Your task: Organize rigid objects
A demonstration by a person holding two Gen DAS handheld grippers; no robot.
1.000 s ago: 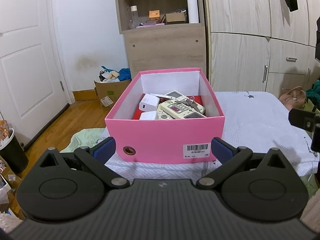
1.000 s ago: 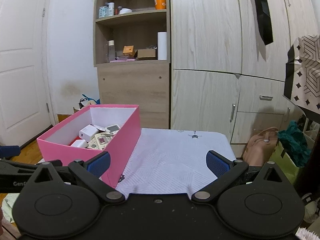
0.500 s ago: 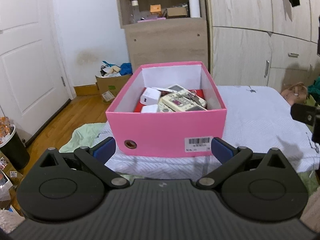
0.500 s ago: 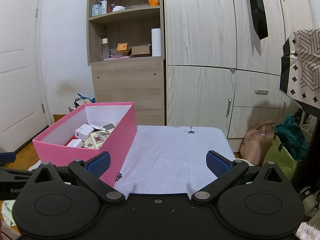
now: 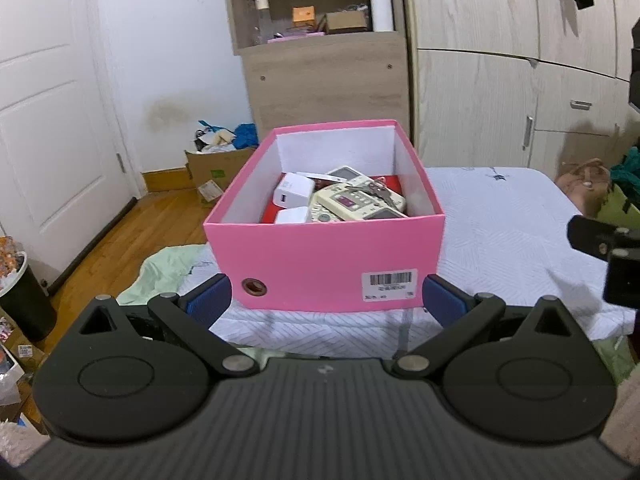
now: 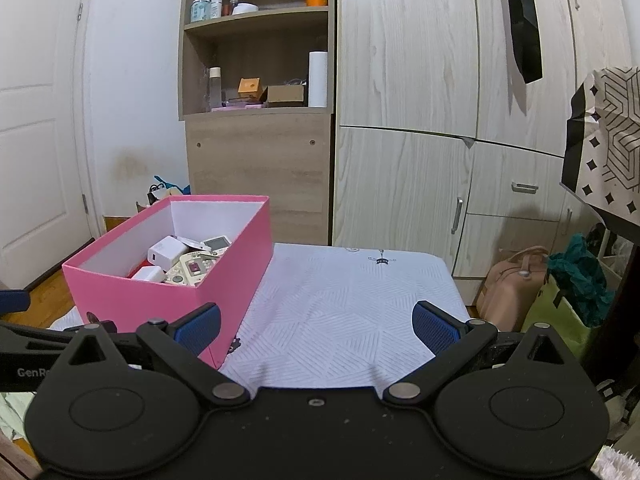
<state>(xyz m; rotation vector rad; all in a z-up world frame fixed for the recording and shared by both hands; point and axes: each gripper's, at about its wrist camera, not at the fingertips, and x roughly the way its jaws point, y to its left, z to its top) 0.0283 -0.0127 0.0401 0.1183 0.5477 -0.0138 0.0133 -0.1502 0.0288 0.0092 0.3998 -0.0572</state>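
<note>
One open pink box (image 5: pixel 320 256) holding pale remotes (image 5: pixel 352 202)

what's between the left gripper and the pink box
Only a strip of white patterned bedcover; in the left wrist view nothing else lies between the open left gripper and the pink box.

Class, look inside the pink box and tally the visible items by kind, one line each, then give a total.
Remote controls: 3
White chargers: 2
Key bunch: 1
Red flat item: 1
Total: 7 visible in the pink box
</note>
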